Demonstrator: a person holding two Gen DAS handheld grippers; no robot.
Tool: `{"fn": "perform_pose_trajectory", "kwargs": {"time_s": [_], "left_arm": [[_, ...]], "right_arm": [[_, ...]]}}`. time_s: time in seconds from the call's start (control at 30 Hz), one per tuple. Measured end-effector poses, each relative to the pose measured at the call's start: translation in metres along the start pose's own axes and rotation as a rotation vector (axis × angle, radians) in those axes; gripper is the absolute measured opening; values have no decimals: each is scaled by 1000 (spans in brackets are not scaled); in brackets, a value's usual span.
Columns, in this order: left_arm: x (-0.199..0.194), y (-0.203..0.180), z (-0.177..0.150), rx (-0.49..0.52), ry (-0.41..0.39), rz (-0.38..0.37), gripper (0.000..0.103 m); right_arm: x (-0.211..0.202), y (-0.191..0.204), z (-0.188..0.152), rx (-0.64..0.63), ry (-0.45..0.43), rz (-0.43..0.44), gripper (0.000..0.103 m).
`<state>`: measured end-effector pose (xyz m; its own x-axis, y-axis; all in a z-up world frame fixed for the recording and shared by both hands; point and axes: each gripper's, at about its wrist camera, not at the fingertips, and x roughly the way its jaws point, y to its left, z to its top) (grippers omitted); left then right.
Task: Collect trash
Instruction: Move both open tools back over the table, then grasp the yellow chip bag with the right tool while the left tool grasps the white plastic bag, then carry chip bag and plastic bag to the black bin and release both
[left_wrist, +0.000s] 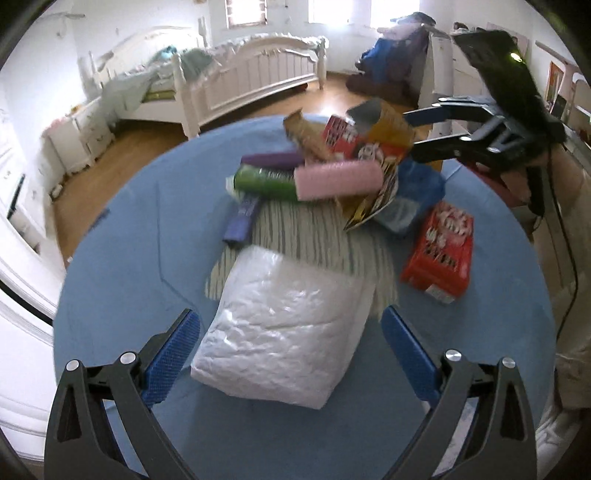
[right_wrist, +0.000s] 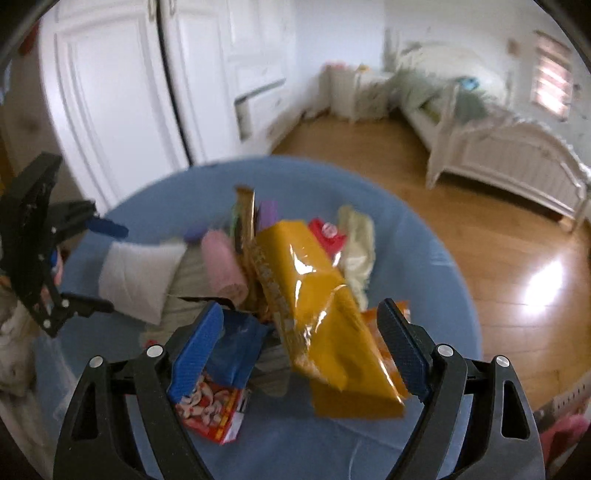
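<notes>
Motion blur smears most of the pile, so print on the wrappers cannot be read, and the fisheye rim cuts off the room's edges. The round counter wears a smooth blue cover.

In the left wrist view the left gripper has its two blue-padded fingers spread wide on either side of a white crinkled plastic pack, pillow-shaped and lying on the counter; whether the pads touch it is hard to tell. Behind the pack lies a striped cloth, partly buried. On it sit rolls: one pink, one green, one purple, with a blue-violet tube beside them. Two red boxes show, one flat at the right, one half hidden at the back. A blue bag is wedged under the wrappers.

In the right wrist view the right gripper has its fingers apart around a glossy yellow foil wrapper, long and creased, its near end blurred. Whether the pads press it, and whether it is lifted or resting on the heap, I cannot tell. A red box lies under the left finger. A pale crumpled bag lies behind.

A white bed stands on the wooden floor beyond.
</notes>
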<state>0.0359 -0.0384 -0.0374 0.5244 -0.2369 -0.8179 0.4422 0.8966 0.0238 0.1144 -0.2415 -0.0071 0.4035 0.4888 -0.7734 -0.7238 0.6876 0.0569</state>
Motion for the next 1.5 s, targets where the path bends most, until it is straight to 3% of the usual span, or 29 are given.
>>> {"fn": "perform_pose_trajectory", "kwargs": {"time_s": [0.07, 0.13, 0.23, 0.43, 0.7, 0.83, 1.0, 1.2, 1.37, 1.5], "left_arm": [[7, 1, 0, 6, 18, -6, 98], [12, 8, -2, 0, 22, -26, 96], [13, 19, -6, -50, 18, -60, 78], [-2, 30, -7, -130, -56, -88, 66], [-36, 18, 4, -170, -193, -127, 64], [-44, 7, 26, -187, -246, -160, 64], [-47, -23, 52, -163, -304, -187, 64], [-34, -67, 89, -116, -354, -255, 64], [-14, -107, 111, -80, -353, -337, 64], [9, -137, 130, -49, -324, -391, 64]], "right_arm": [[9, -3, 1, 16, 35, 26, 80], [13, -7, 2, 53, 48, 61, 59], [7, -8, -3, 98, 36, 62, 49], [-27, -14, -15, 211, -86, 97, 45], [-77, -20, -32, 358, -306, 151, 44], [-98, -17, -38, 386, -380, 128, 44], [-135, -3, -56, 423, -515, -75, 44], [-170, -3, -85, 445, -602, -338, 44], [-181, -24, -117, 515, -610, -513, 44], [-186, -53, -149, 629, -597, -572, 44]]}}
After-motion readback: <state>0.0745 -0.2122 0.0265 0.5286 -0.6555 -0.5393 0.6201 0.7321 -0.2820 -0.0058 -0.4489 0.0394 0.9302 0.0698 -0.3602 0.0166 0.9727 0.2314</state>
